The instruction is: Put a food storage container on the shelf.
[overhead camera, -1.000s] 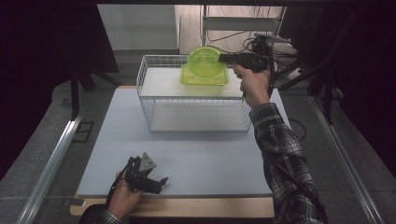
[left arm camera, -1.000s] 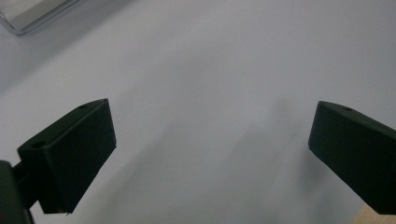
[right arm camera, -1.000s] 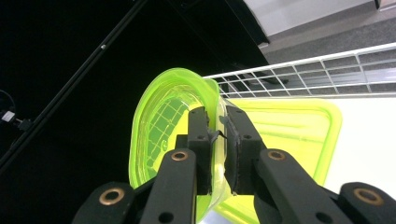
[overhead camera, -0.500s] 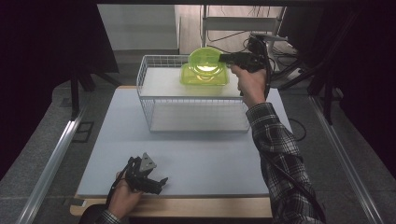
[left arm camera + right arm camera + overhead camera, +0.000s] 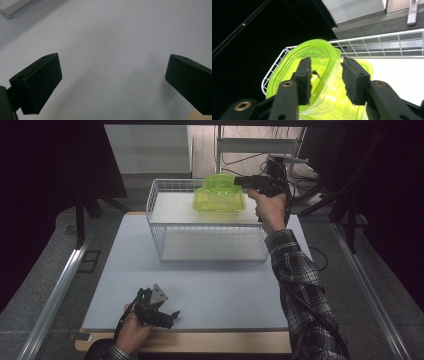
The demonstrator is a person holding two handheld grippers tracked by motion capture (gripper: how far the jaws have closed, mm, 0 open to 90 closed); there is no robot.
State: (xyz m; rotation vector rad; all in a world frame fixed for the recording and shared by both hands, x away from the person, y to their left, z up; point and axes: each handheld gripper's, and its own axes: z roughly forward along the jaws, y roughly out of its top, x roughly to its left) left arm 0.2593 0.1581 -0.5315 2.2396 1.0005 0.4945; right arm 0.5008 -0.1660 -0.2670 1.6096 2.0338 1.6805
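The green tub (image 5: 322,82) leans tilted on a second tub at the back right of the wire basket (image 5: 165,227), about one o'clock on the bench (image 5: 220,290); backing out carelessly, I could snag its rim and tip it over the basket wall. My right gripper (image 5: 325,75) has just been easing its jaws apart; they are released, straddling the tub's wall, and I can't tell whether the left pad brushes it. My left gripper (image 5: 112,75) rests at seven o'clock, jaws wide and empty.

Front of table: the grey table top (image 5: 225,290) is left bare between the wire basket (image 5: 165,227) and the near edge.
Basket interior: the left part is unoccupied; the right rear corner is taken up by two green containers (image 5: 220,195).
Basket walls: sideways entry is barred; access is given from above.
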